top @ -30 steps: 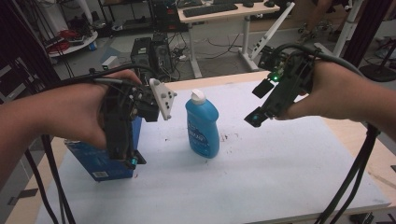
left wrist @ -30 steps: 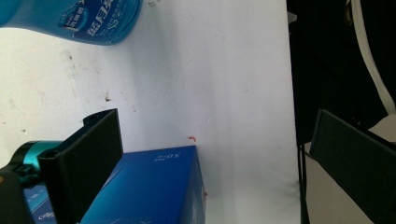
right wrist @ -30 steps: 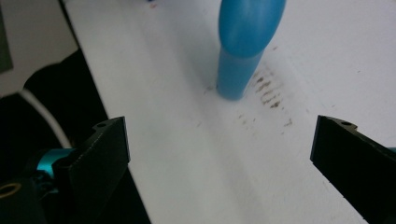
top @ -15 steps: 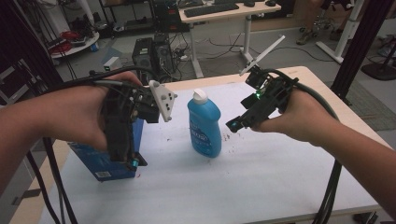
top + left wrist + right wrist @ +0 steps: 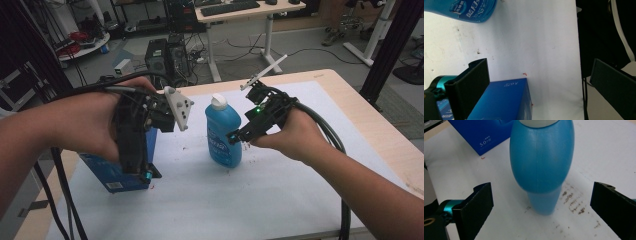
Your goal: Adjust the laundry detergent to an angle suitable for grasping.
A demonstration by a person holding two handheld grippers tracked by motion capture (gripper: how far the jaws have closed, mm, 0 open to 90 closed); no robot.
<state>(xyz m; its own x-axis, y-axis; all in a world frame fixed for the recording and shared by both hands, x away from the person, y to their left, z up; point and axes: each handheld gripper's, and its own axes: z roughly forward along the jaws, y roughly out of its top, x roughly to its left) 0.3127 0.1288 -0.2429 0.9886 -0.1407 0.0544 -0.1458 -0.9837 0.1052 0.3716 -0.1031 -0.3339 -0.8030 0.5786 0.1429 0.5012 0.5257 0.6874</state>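
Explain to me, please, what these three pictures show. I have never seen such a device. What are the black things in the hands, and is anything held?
A person holds a hand tool in each hand: each tool is a gripper with two black jaws and a trailing cable. The high view looks down on the table from above; the left gripper is at its left, the right gripper at its right. The other two pictures come from small cameras riding on the grippers, looking along their jaws.

On the white table stand a blue bottle with a white cap and a blue box.

Nothing is held. The left gripper's jaws stand open above the box. The right gripper's jaws stand open on either side of the bottle, apart from it, probably about to grasp it.
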